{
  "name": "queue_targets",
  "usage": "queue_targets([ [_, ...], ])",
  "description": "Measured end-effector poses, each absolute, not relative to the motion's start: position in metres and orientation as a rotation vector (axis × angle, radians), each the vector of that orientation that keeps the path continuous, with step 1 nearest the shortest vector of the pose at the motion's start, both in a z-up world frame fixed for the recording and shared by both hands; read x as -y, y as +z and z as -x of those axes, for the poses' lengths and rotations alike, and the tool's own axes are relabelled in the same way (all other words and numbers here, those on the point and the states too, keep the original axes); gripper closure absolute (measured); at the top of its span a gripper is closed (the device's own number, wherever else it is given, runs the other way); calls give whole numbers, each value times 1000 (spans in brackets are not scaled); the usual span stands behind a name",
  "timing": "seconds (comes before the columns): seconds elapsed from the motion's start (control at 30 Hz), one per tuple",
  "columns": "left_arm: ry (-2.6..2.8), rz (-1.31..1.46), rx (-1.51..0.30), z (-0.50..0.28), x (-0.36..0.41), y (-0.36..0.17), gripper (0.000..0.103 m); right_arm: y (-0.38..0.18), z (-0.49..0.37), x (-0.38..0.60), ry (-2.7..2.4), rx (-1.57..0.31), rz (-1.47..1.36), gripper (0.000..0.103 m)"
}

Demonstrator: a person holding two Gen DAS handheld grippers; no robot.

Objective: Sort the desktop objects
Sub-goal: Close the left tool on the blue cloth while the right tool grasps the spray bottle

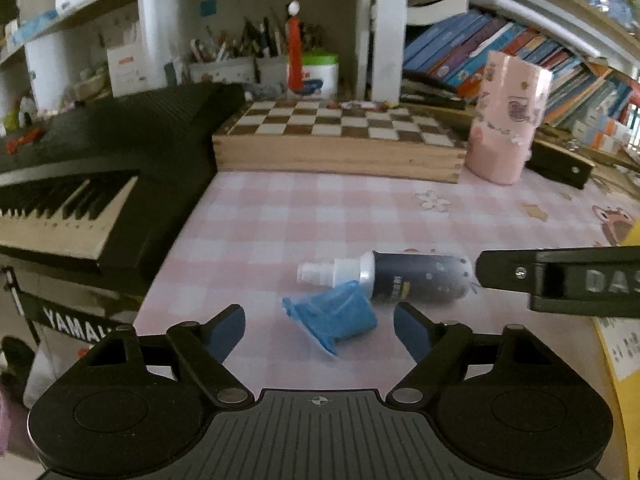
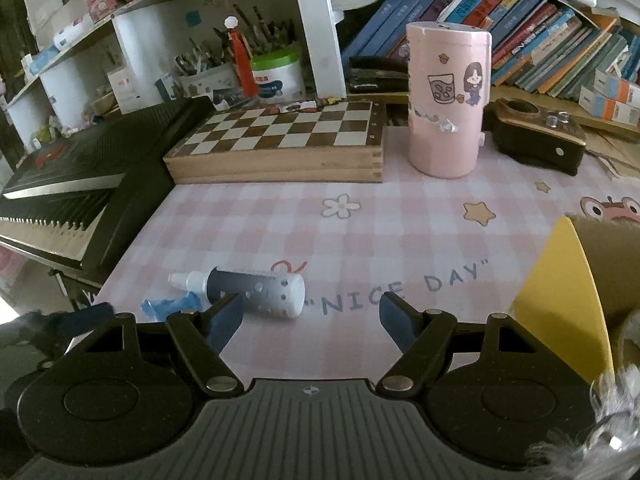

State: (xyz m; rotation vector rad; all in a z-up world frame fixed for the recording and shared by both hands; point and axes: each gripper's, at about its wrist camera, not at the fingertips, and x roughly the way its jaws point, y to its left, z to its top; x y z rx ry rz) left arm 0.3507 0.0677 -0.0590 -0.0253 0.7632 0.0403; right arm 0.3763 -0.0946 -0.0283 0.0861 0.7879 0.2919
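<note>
A dark spray bottle [image 1: 416, 278] with a white nozzle lies on its side on the pink checked desk mat [image 1: 320, 216]. A blue transparent cap [image 1: 336, 320] lies against it. My left gripper [image 1: 319, 330] is open, with the cap just ahead between its fingers. My right gripper [image 2: 311, 318] is open and empty; the bottle [image 2: 256, 292] lies by its left finger and the cap [image 2: 170, 307] is further left. A right gripper finger [image 1: 560, 280] reaches in near the bottle's base in the left wrist view.
A wooden chessboard box [image 2: 280, 140] and a tall pink canister [image 2: 446, 100] stand at the back. A black keyboard [image 1: 80, 184] fills the left side. A yellow cardboard box [image 2: 576, 300] stands at the right. Books and shelves line the rear.
</note>
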Motion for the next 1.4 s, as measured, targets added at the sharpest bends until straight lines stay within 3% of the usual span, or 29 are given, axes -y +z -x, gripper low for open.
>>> queue_targets([
  [0.17,70,42,-791,-363,-68,-67,22,-29,-388,86,351,-797,-14,28],
  [0.23,69,44,-795,-365,-67,-69,30,-29,-392,83,374,-799,20,28],
  [0.37,50,61,-801,-368,-68,-71,36,-31,-400,77,416,-810,73,28],
  [0.5,38,41,-805,-365,-68,-73,62,-32,-408,72,458,-821,121,28],
  [0.53,41,38,-806,-364,-69,-72,64,-32,-410,70,472,-824,136,28],
  [0.9,101,152,-801,-328,-106,-55,65,-51,-435,34,685,-887,393,28],
  [1.17,125,208,-802,-300,-122,-45,65,-60,-453,27,776,-938,430,50],
  [1.33,121,228,-788,-291,-123,-37,65,-58,-453,31,743,-956,366,73],
  [1.4,115,231,-780,-289,-123,-33,65,-57,-452,34,723,-968,338,73],
])
